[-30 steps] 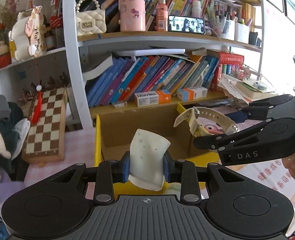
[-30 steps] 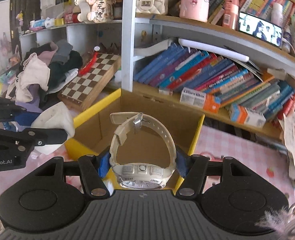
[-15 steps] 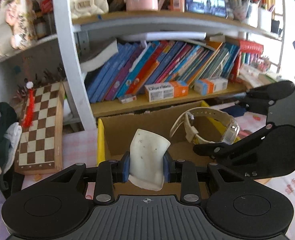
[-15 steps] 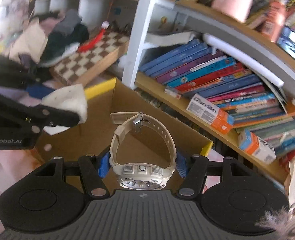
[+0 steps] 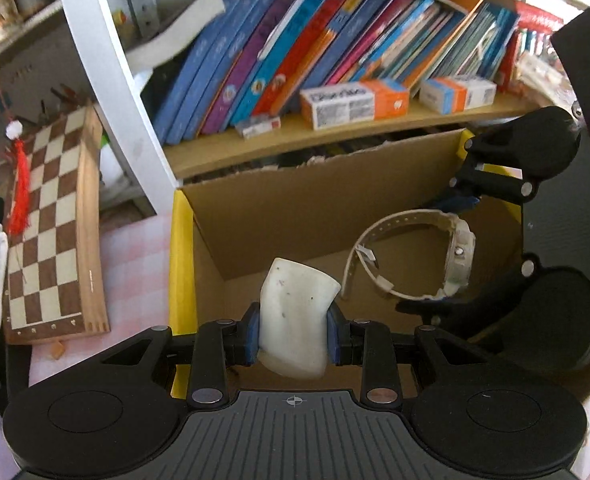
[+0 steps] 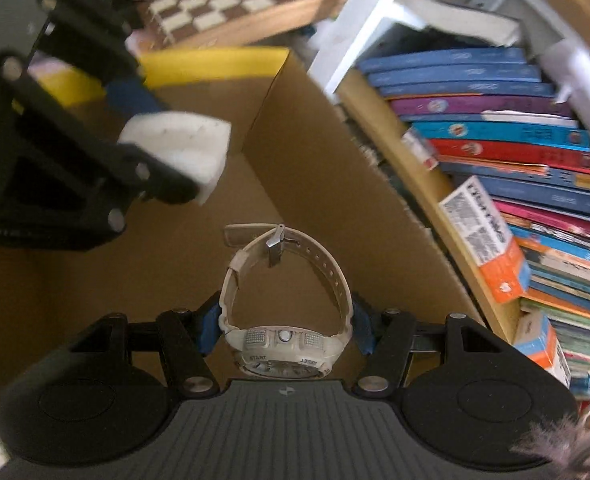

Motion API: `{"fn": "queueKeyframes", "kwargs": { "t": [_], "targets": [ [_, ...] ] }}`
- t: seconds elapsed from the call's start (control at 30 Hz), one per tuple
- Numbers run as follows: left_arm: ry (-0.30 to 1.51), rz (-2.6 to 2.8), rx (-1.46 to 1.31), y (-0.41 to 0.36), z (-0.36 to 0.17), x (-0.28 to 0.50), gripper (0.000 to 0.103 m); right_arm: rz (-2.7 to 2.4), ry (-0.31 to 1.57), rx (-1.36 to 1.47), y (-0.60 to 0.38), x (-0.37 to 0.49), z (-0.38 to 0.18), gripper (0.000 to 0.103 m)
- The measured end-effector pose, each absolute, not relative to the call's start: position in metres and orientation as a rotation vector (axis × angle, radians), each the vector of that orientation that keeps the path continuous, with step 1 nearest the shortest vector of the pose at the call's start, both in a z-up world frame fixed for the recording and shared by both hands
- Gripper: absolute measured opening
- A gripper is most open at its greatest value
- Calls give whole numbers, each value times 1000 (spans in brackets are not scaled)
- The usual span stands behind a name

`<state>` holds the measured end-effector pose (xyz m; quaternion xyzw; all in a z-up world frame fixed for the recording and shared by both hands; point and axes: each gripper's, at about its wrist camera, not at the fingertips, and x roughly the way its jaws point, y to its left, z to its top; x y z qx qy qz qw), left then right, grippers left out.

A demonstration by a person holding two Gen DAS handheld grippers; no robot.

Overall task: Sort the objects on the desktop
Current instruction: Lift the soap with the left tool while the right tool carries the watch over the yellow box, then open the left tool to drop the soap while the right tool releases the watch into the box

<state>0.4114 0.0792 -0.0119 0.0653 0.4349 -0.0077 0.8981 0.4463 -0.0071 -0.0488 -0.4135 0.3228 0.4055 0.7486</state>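
Observation:
My left gripper (image 5: 293, 334) is shut on a white eraser-like block (image 5: 295, 316) and holds it inside the open cardboard box (image 5: 279, 208) with yellow edges. My right gripper (image 6: 286, 326) is shut on a white digital wristwatch (image 6: 285, 312) and holds it over the box interior too. In the left wrist view the watch (image 5: 423, 256) and right gripper (image 5: 451, 248) hang at the right of the box. In the right wrist view the white block (image 6: 179, 148) and left gripper (image 6: 151, 140) sit upper left.
A bookshelf with leaning books (image 5: 315, 56) and small orange-white cartons (image 5: 353, 102) stands right behind the box. A wooden chessboard (image 5: 51, 232) with a red tassel leans at the left. Clothes lie beyond it at far left.
Both grippers have moved forward and down into the box, each still holding its object. The shelf and books are much closer now.

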Motion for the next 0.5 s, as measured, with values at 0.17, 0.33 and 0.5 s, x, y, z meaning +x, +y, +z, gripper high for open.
{"fn": "queueKeyframes", "kwargs": {
  "t": [0.17,0.33,0.5],
  "targets": [
    [931,-25,181,74,-18,423,30,923,728,-991,4,456,-58,61],
    [969,-32,184,69,-26,426,30,977,736,-1057,6,460,-64,61],
    [982,-25,196,66,-28,418,30,1095,651,-1169,3,445,-70,61]
  ]
}}
